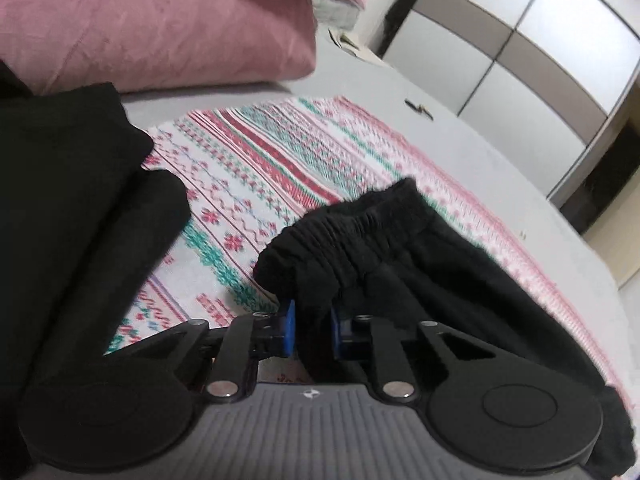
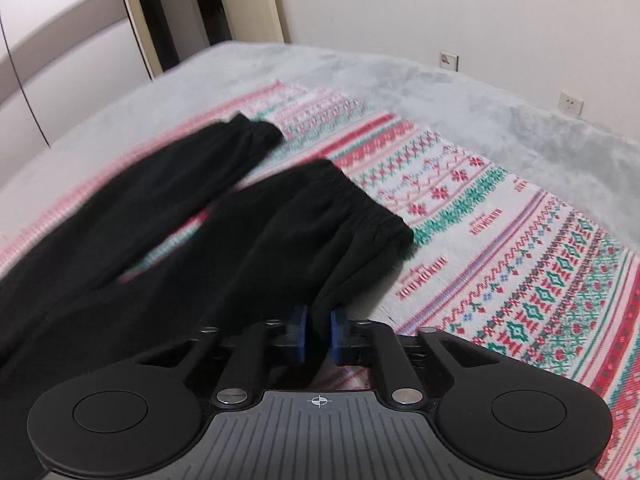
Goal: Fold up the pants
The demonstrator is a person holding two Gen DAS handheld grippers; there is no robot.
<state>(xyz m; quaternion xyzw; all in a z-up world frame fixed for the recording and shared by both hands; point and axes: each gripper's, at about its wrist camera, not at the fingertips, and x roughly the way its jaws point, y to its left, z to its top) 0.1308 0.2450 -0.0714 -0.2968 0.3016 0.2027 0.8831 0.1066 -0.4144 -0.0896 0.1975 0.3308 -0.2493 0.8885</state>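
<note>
1. The left claw (image 1: 312,330) is closed on a bunch of black fabric just below the elastic waistband of the pants (image 1: 400,248).
2. The right claw (image 2: 318,334) pinches the edge of the pants (image 2: 280,232) near the same waistband, its blue pads nearly together.
3. The pants lie across a patterned blanket (image 2: 500,232) on the bed (image 2: 400,76), legs stretching away.
4. Beyond, in the left view, sit folded black garments (image 1: 68,184) and a pink pillow (image 1: 152,24).
</note>
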